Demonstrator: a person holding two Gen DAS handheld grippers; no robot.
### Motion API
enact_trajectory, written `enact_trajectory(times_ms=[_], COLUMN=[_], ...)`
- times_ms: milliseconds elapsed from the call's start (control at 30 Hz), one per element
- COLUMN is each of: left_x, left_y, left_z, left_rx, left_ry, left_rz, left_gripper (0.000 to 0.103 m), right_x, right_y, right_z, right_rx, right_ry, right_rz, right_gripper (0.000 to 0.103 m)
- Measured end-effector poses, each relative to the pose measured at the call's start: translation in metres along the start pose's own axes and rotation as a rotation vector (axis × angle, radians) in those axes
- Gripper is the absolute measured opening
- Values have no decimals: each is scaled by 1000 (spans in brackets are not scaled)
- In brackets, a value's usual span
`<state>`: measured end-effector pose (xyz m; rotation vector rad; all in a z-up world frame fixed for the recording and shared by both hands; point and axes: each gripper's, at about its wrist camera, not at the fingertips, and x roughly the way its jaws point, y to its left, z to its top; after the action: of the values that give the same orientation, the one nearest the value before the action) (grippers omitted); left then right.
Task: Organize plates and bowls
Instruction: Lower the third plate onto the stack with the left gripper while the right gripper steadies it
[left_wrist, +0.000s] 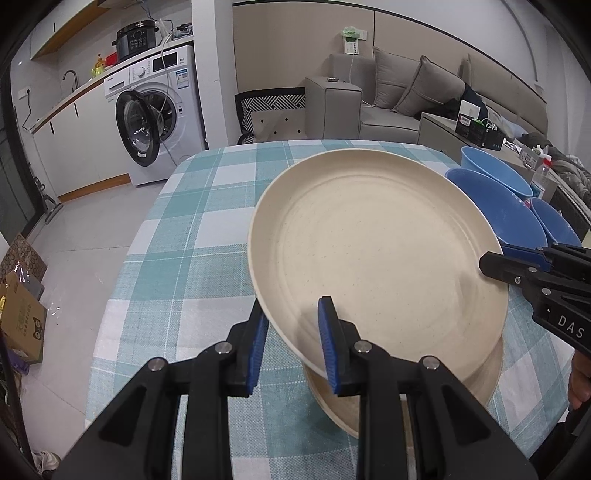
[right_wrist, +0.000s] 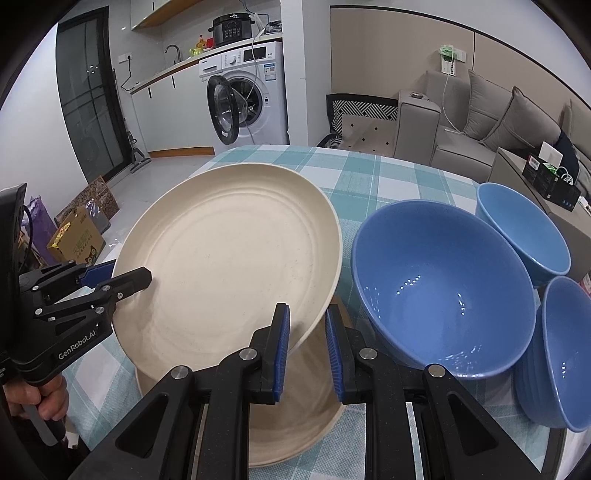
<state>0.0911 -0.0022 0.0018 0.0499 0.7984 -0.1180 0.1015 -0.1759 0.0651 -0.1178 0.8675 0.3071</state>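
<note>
A cream plate (left_wrist: 376, 251) is held tilted above a second cream plate (left_wrist: 476, 380) that lies on the checked table. My left gripper (left_wrist: 293, 343) is shut on the upper plate's near-left rim. My right gripper (right_wrist: 306, 354) straddles its right rim (right_wrist: 229, 254), jaws close on it; the lower plate (right_wrist: 295, 424) shows beneath. In the left wrist view the right gripper (left_wrist: 517, 262) sits at the plate's right edge. In the right wrist view the left gripper (right_wrist: 118, 277) clamps the left rim. Three blue bowls (right_wrist: 443, 288) stand to the right.
The teal checked tablecloth (left_wrist: 192, 229) covers the table, with bare cloth to the left and behind the plates. Two smaller blue bowls (right_wrist: 524, 229) (right_wrist: 565, 354) sit near the right edge. A washing machine (left_wrist: 159, 107) and a sofa (left_wrist: 406, 99) stand beyond the table.
</note>
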Motion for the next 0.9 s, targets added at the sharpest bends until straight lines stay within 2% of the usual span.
enact_trajectory(times_ms=[900], left_x=[3], left_y=[-21], left_z=[-26], left_rx=[37], left_ry=[52], left_rz=[11], left_gripper=[26], right_x=[-3], right_y=[-1], right_z=[-43], right_rx=[-13], right_ry=[30], right_rz=[-23], right_gripper=[20])
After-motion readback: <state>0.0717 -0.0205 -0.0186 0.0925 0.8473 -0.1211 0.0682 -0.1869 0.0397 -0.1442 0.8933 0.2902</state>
